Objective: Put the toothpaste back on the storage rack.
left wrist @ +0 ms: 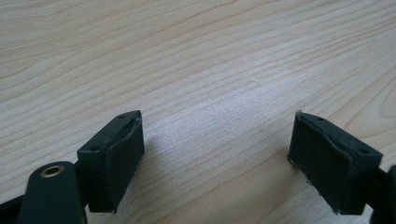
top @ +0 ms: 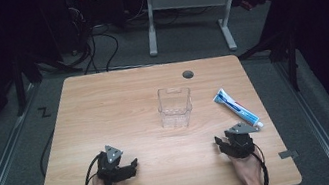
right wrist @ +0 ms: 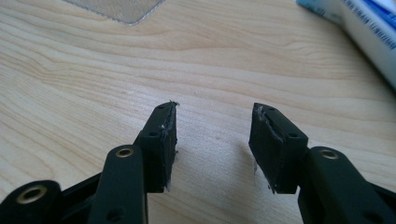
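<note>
A clear plastic container (top: 174,107) stands upright near the middle of the wooden table (top: 105,112). A blue and white toothpaste tube (top: 236,107) lies to its right, and its side shows as toothpaste tube (right wrist: 369,28) at the top right of the right gripper view. My left gripper (top: 122,169) rests near the front left edge, held by a hand, its jaws wide apart over bare wood, as the left gripper (left wrist: 217,144) view confirms. My right gripper (top: 232,143) sits at the front right, just below the tube, open and empty, as the right gripper (right wrist: 212,140) view shows.
A round cable hole (top: 188,74) sits near the table's far edge. Beyond the table stands a white desk frame (top: 188,2) with cables on the floor. The corner of the clear container (right wrist: 116,9) shows at the top of the right gripper view.
</note>
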Action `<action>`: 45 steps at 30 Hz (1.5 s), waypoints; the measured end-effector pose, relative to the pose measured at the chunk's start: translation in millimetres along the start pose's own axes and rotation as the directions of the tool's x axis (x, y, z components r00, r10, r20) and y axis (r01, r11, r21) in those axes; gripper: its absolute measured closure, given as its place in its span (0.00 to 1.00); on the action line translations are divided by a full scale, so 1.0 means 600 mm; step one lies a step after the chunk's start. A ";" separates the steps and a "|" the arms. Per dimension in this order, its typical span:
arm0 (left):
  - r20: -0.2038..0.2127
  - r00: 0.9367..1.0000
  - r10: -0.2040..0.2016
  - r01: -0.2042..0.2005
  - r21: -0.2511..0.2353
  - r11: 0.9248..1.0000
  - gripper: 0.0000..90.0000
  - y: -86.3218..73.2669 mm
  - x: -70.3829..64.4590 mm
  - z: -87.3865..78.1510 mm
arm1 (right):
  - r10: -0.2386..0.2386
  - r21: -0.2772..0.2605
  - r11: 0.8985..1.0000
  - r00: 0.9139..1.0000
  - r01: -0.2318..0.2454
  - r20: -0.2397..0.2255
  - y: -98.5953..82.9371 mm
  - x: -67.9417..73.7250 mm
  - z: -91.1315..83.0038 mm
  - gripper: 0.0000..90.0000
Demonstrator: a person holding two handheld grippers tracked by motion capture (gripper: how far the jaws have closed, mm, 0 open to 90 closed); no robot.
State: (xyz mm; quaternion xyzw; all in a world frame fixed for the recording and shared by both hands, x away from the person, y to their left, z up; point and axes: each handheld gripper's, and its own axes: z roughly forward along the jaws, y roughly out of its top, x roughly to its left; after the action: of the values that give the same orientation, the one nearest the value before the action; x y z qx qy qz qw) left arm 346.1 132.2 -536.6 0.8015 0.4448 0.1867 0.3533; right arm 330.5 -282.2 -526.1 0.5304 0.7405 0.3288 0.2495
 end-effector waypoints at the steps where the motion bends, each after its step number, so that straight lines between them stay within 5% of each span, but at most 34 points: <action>1: 0.000 1.000 0.000 0.000 0.000 1.000 0.20 0.000 0.000 0.000 | -0.009 -0.009 1.000 1.000 0.009 0.005 0.000 0.000 -0.004 0.56; 10: 0.000 1.000 0.000 0.000 0.000 1.000 0.20 0.000 0.000 0.000 | -0.007 -0.052 0.999 1.000 0.008 0.022 -0.003 -0.010 -0.023 0.54; 45: -0.001 1.000 0.001 -0.001 0.000 1.000 0.20 0.000 -0.001 0.000 | -0.022 -0.031 0.999 0.999 0.023 0.046 0.050 -0.089 -0.058 0.65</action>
State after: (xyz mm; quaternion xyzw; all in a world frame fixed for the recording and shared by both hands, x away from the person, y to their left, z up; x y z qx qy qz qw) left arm 345.8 131.9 -536.6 0.8016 0.4446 0.1870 0.3531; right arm 340.7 -334.1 -479.6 0.5257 0.7351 0.3252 0.2784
